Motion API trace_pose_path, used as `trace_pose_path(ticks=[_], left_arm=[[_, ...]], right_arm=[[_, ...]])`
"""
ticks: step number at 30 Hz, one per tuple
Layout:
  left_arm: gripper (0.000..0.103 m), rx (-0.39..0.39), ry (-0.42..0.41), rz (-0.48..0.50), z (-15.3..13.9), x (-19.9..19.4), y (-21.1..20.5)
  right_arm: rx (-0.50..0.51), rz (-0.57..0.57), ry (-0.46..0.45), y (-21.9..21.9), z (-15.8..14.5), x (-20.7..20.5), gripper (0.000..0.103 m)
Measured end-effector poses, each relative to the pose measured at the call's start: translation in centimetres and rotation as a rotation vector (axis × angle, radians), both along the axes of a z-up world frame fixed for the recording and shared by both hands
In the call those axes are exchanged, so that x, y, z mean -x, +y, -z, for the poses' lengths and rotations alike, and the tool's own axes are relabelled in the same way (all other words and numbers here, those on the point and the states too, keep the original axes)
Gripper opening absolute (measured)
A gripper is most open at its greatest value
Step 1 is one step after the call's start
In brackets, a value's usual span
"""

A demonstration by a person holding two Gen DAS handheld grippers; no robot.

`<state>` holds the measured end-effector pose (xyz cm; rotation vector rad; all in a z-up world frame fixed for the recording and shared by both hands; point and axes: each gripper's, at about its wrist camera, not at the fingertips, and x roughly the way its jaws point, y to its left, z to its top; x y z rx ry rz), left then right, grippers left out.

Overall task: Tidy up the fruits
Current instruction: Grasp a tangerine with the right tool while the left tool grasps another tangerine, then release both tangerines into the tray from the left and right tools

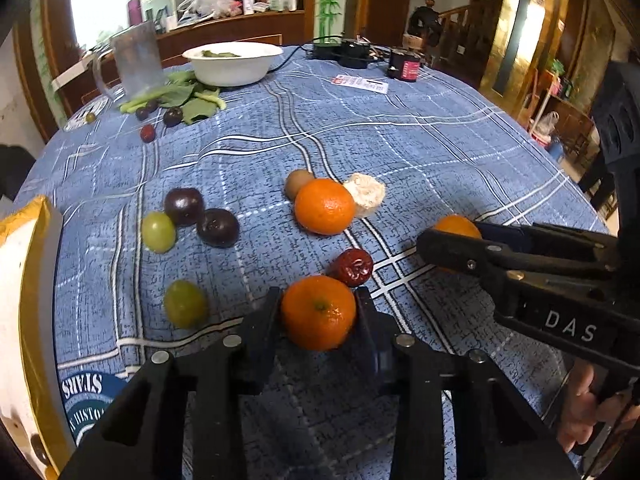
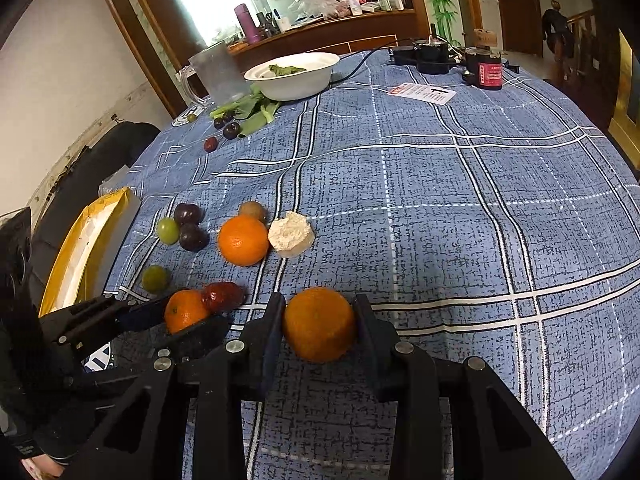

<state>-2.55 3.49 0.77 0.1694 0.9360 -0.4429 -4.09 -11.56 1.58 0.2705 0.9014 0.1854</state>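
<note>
You are mid-carry: each gripper has its jaws closed on an orange. The left gripper (image 1: 318,308) holds the left orange (image 1: 318,312) just in front of the red date (image 1: 353,267); the right gripper (image 2: 319,322) holds the right orange (image 2: 319,323) to the date's right. A third orange (image 1: 325,206) lies beyond the date, with no tray in sight. Next, I judge, set both beside it, clear of the date.

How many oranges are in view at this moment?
3. One sits between the left gripper fingers, one between the right gripper fingers, and one lies free on the tablecloth beside the kiwi.
</note>
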Motion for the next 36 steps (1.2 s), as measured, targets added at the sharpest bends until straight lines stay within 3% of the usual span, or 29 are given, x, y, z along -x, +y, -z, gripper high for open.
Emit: trace_pose_path(ticks=[5,10,18,23,28,36], left_arm=[[0.034,0.056,-0.042,-0.065,-2.0,1.7,2.5],[0.034,0.108,-0.097,-0.164,-5.2,4.7,8.1],[0.035,0.109,-0.129,-0.407,-8.7,5.5,20.2],[0.035,0.131,-0.085,-0.542,-7.6,4.0,26.9],[0.035,0.142,-0.007,-0.629,-4.7,2.6,31.0],[0.035,0.182,0.043,-0.654,-2.6,1.2,32.8]], right_arm=[[-0.003,-0.008,-0.041,0.2,-0.5,0.4,0.036],[0.004,-0.036,-0.123,1.5,-2.2,1.3,0.037],[-0.053,-0.225,-0.144,9.9,-5.8,2.3,0.037],[-0.077,-0.397,-0.122,18.6,-7.1,1.4,0.038],[-0.025,-0.526,-0.085,27.4,-5.9,-0.1,0.038],[0.048,-0.566,-0.025,33.4,-2.4,-2.6,0.039]])
